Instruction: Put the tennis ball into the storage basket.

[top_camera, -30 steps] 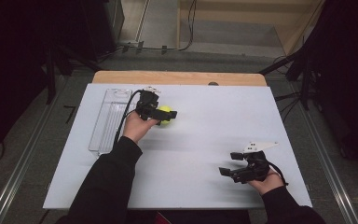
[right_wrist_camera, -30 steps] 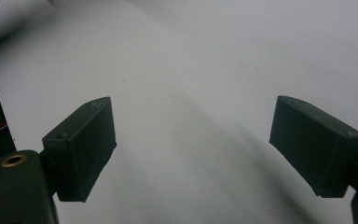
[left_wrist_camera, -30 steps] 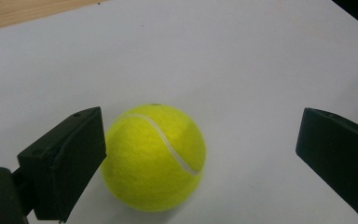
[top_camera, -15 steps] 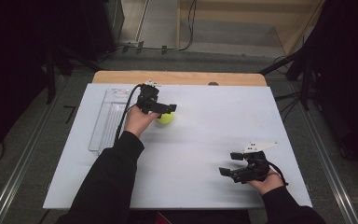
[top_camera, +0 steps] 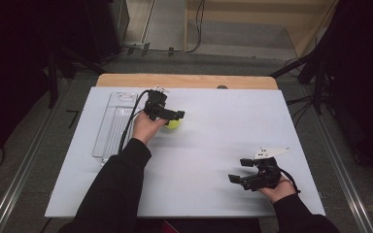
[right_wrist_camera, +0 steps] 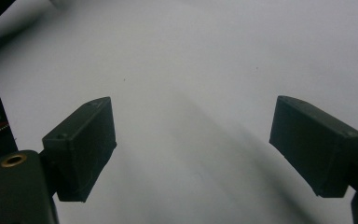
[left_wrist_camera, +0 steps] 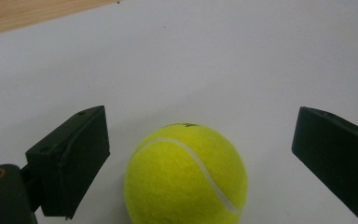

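Left hand [top_camera: 145, 128] reaches forward over the table [top_camera: 213, 111], jaws apart around the ball [left_wrist_camera: 186, 175], just narrowed. Right hand [top_camera: 277, 187] rests near, jaws apart.

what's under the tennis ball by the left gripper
The tennis ball sits on the bare white table sheet, between the left gripper's open jaws with gaps either side. The contact patch beneath is hidden by the ball itself.

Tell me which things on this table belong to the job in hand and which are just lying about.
In the job:
- round yellow-green felt tennis ball, between the open jaws of the left tool, with gaps on both sides
- white table top it rests on

Lying about:
- clear plastic oblong tray
- right tool, open, holding nothing
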`<state>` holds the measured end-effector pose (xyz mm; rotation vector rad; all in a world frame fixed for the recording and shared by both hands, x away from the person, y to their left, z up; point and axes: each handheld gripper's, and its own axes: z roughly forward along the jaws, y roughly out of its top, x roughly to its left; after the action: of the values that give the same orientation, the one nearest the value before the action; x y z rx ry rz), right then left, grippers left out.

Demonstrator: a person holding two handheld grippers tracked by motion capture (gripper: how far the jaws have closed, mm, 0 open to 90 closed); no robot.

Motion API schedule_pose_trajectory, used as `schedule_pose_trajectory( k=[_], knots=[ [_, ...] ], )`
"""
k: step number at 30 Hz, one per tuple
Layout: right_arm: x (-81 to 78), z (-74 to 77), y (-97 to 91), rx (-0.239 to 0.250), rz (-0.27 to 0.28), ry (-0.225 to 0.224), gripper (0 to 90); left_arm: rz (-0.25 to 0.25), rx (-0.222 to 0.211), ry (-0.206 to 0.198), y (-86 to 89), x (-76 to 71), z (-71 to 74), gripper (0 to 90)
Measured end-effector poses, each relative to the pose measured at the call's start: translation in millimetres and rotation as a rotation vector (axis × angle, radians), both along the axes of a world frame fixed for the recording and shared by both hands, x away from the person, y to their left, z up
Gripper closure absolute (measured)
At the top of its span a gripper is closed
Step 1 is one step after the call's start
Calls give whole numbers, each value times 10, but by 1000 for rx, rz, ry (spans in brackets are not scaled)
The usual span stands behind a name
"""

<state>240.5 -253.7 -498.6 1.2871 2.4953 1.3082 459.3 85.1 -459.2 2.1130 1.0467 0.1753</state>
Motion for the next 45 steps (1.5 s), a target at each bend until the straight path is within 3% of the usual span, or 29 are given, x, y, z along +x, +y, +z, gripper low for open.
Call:
schedule_pose_trajectory(
  k=[10,14,37,39,41,45],
  knots=[
    [-2,-1,-1,-1,-1,1,125,-1,14,29,-17,-1,-83,48],
    [-2,-1,2,-2,-1,1,125,4,0,30,-15,-13,-130,48],
    [-3,-3,1,-2,-1,1,124,4,62,50,-52,-33,-362,50],
    [-4,-3,-1,-2,-1,1,124,10,63,39,-44,-44,-370,77],
    [-4,-2,-2,-3,-1,0,124,25,56,0,-26,-72,-368,161],
    [-3,-2,-3,-3,-1,-1,124,17,59,11,-9,-79,-391,248]
  ],
)
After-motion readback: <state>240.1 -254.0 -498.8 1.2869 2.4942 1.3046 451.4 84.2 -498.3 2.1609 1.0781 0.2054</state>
